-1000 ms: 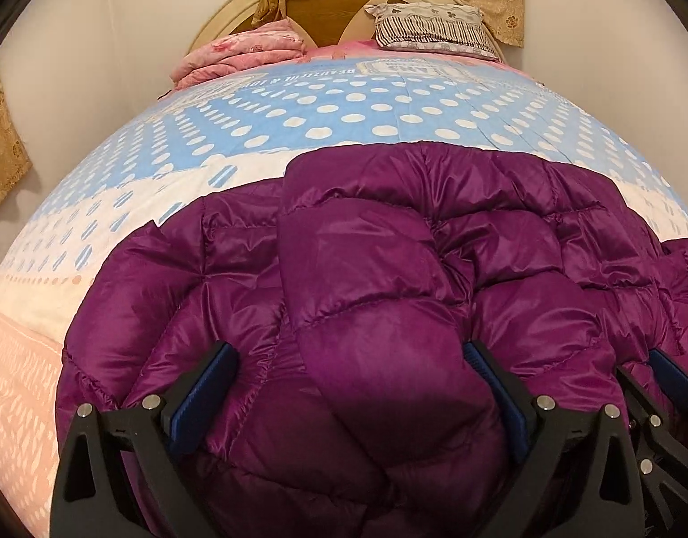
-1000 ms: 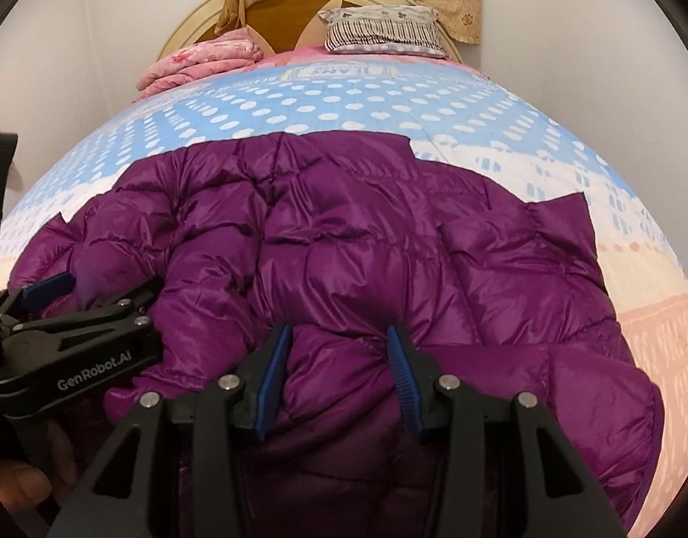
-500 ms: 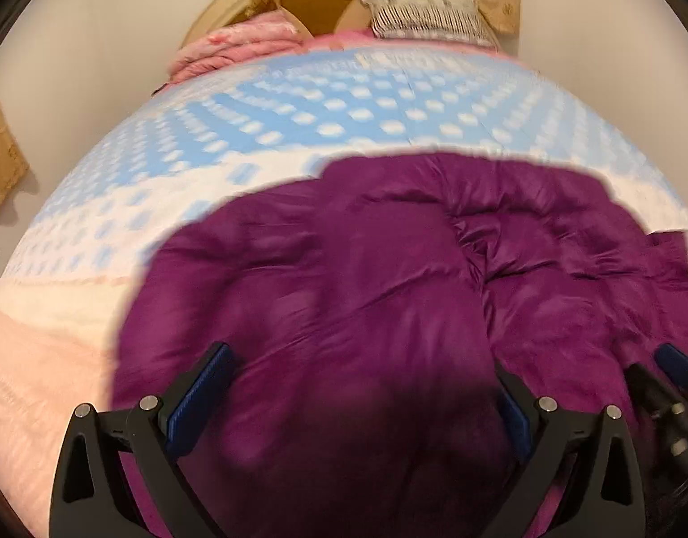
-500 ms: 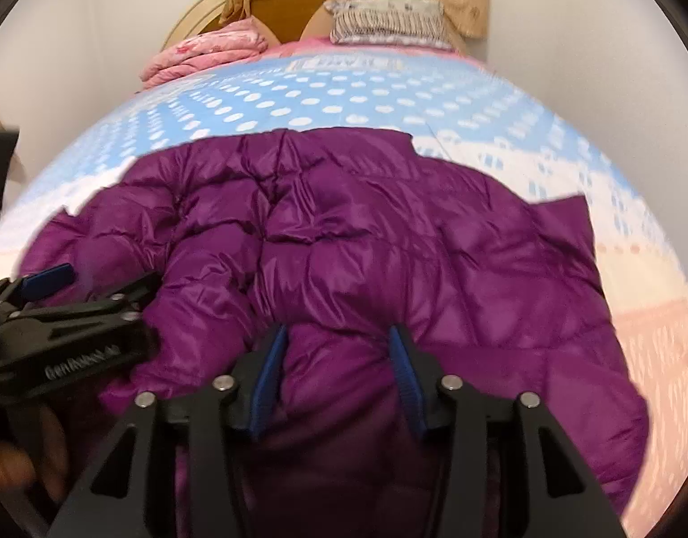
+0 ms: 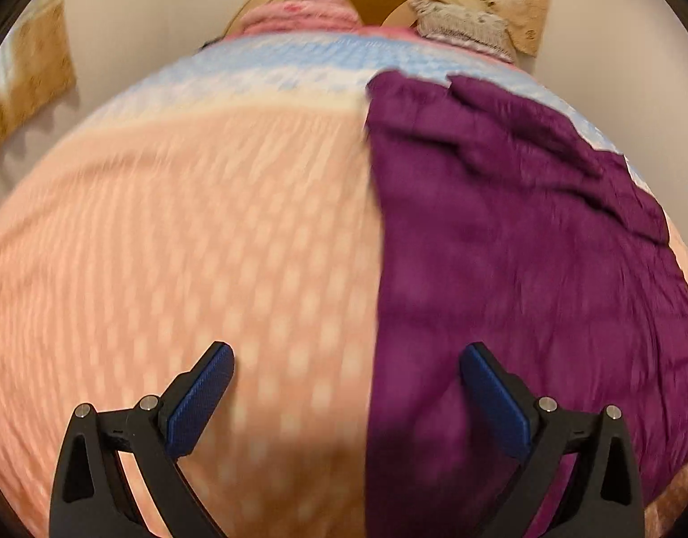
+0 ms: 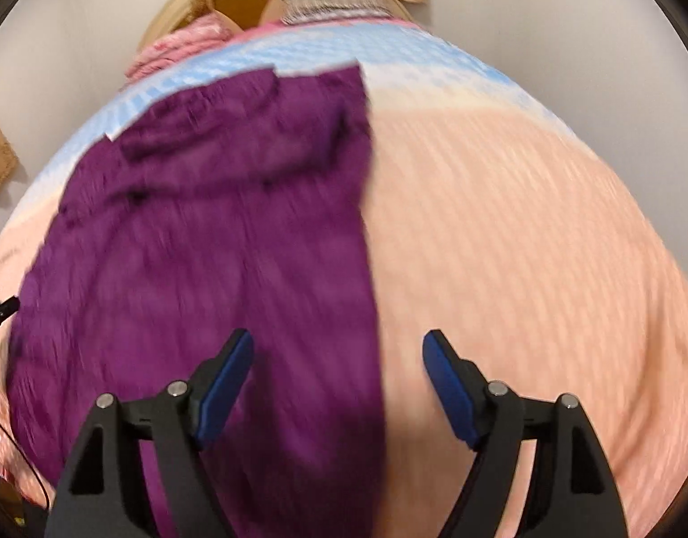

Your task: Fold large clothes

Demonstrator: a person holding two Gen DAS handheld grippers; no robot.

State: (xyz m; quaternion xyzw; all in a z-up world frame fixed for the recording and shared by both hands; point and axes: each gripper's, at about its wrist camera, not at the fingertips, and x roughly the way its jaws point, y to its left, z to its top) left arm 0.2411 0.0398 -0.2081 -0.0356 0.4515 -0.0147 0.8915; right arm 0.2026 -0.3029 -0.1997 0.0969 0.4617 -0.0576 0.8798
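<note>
peach and blue dotted bedding (image 5: 173,233) spreads wide under you, and the quilted purple puffer jacket (image 5: 514,260) lies on it as one long narrow strip, apparently folded lengthwise; a crosswise fold probably remains. your left tool (image 5: 346,392) and right tool (image 6: 339,370) are both spread and hold nothing. folded pink blankets (image 6: 178,47) and a striped pillow (image 5: 467,31) sit well clear at the headboard.
</note>
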